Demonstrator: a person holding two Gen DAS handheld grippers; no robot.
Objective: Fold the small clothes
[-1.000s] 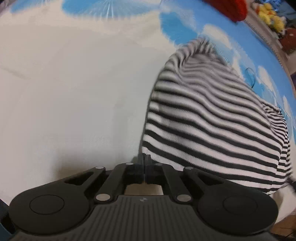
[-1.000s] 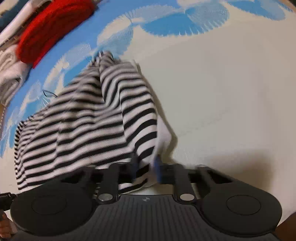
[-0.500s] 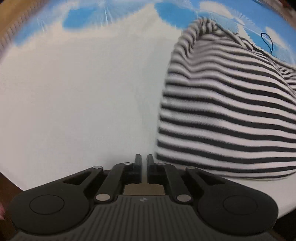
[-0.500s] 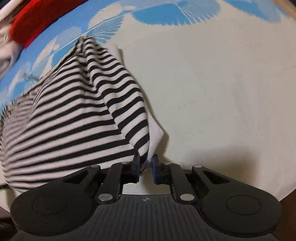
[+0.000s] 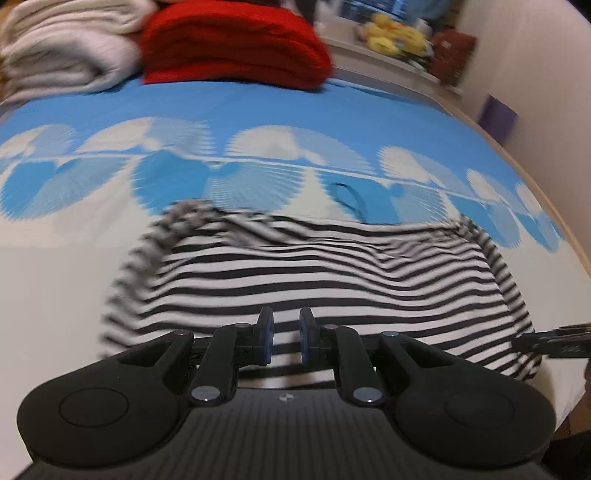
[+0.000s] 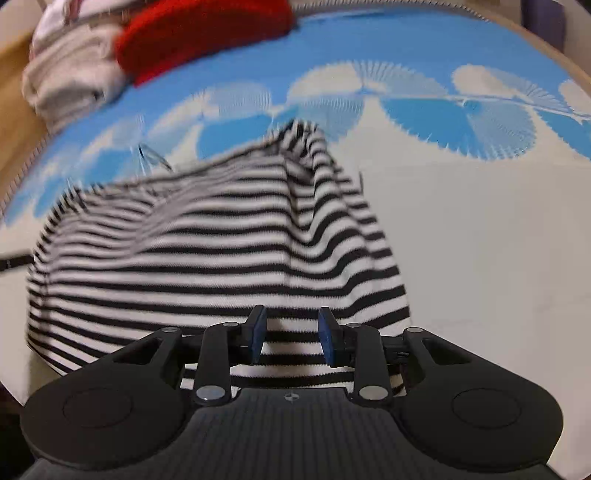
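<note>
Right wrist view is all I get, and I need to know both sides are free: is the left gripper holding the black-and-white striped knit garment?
Observer: No. The left gripper has its jaws a little apart and opening, with no cloth pinched between the blue pads; the black-and-white striped knit garment lies spread on the blue-and-white patterned bedsheet beyond them.
Operator: Anything behind the folded red knit that my view cuts off?
Observer: Yes, yellow plush toys sit on a pale ledge to the right of the folded red knit.
</note>
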